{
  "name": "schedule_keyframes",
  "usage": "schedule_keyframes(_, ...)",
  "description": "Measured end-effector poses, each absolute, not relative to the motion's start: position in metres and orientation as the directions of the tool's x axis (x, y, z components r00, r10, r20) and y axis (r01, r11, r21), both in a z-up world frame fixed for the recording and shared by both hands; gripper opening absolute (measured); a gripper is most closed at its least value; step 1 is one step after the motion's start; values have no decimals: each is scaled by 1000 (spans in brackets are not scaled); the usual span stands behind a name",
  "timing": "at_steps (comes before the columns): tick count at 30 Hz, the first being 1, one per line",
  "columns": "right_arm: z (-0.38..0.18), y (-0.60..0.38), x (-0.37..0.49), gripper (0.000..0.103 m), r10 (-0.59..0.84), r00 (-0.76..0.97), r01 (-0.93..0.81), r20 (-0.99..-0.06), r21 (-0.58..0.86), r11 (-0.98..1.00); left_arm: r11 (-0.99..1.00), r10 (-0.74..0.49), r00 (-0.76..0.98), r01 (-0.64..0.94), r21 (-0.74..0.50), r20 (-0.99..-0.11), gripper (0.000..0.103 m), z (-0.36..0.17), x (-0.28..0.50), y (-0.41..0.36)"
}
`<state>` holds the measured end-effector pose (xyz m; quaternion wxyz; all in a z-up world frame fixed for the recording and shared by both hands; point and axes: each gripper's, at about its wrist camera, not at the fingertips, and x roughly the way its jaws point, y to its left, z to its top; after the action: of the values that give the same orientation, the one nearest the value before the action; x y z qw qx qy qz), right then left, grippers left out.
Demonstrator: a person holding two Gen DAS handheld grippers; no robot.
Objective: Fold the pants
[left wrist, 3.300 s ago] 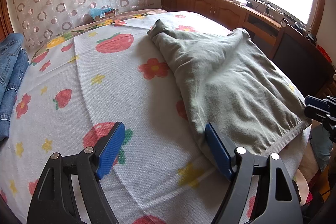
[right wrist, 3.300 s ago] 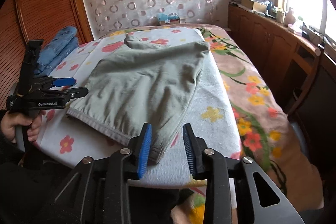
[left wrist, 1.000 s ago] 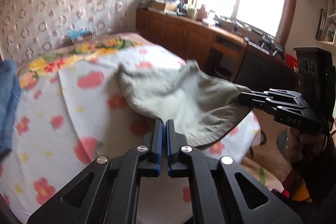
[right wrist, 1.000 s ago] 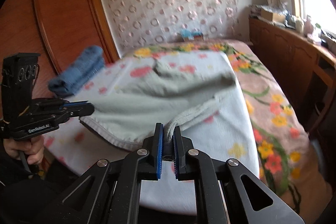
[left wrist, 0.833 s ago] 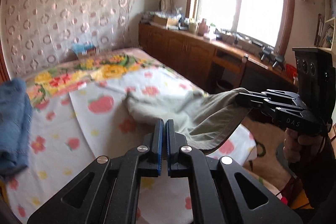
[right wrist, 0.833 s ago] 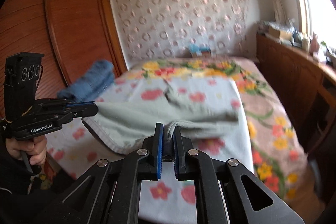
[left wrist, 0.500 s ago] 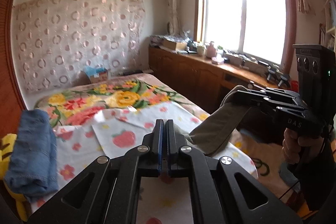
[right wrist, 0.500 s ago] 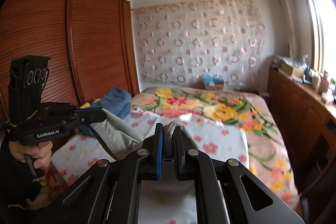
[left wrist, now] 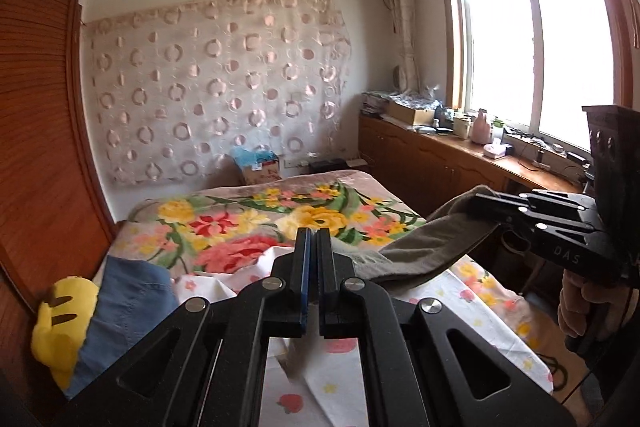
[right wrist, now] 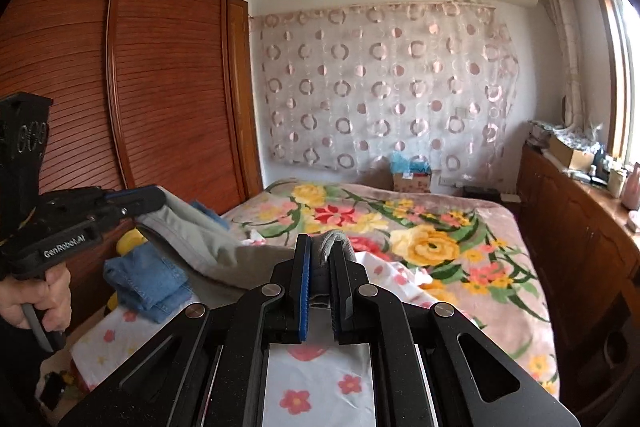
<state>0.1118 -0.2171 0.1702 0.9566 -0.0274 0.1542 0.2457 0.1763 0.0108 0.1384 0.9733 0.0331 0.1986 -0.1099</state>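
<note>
The grey-green pants (left wrist: 424, 251) hang in the air between my two grippers, lifted above the bed. My left gripper (left wrist: 311, 239) is shut on one corner of the waistband; it also shows at the left of the right wrist view (right wrist: 154, 201). My right gripper (right wrist: 322, 247) is shut on the other waistband corner, and it shows at the right of the left wrist view (left wrist: 480, 207). The pants (right wrist: 208, 243) sag between them, and their legs drop out of sight behind my fingers.
A white strawberry-print sheet (left wrist: 476, 291) lies over the floral blanket (right wrist: 440, 243) on the bed. Folded blue jeans (right wrist: 148, 279) and a yellow soft toy (left wrist: 60, 323) sit at the bed's left edge by the wooden wardrobe (right wrist: 120, 87). A wooden counter (left wrist: 440, 155) runs under the window.
Both grippers closed on the waistband corners and raised the pants off the bed. Over the last second they rose higher and the views tilted up toward the far wall.
</note>
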Motion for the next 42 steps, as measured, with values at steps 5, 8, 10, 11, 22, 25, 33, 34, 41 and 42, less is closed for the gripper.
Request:
schedule_keyframes(5,129,-208,113,8,465,795,-503,-389,5,865,970,-198,858,242,32,-475,4,86,150,13)
schedule_keyframes(8,90,-198,112,8,467,751,-525,-467,6,851,966,-211,814,258,12,-541,4,43,133,13)
schedule_keyframes(10,66,-194,111,8,468,715,-539,-519,16,842,965,-212,787,261,1,-580,4,21,122,11)
schedule_keyframes(11,57,-191,111,8,467,701,-544,-539,19,839,962,-222,770,274,-5,-598,4,6,113,10)
schedule_keyframes(22,20,-188,80,8,494,616,-592,-614,53,804,961,-239,699,269,-62,-674,4,-43,67,9)
schedule_keyframes(25,20,-195,80,8,490,615,-586,-618,57,808,960,-244,686,271,-71,-685,4,-51,60,9)
schedule_keyframes(33,2,-195,54,8,469,623,-575,-626,39,817,962,-242,655,261,-86,-716,4,-76,50,11)
schedule_keyframes(34,-1,-194,54,8,465,623,-570,-629,42,820,963,-238,649,257,-86,-722,4,-79,50,11)
schedule_keyframes(41,-18,-194,60,8,457,615,-529,-642,94,844,968,-223,636,234,-91,-739,4,-87,52,16)
schedule_keyframes(42,-18,-194,61,8,458,615,-526,-642,98,845,968,-222,632,231,-93,-742,4,-88,53,16)
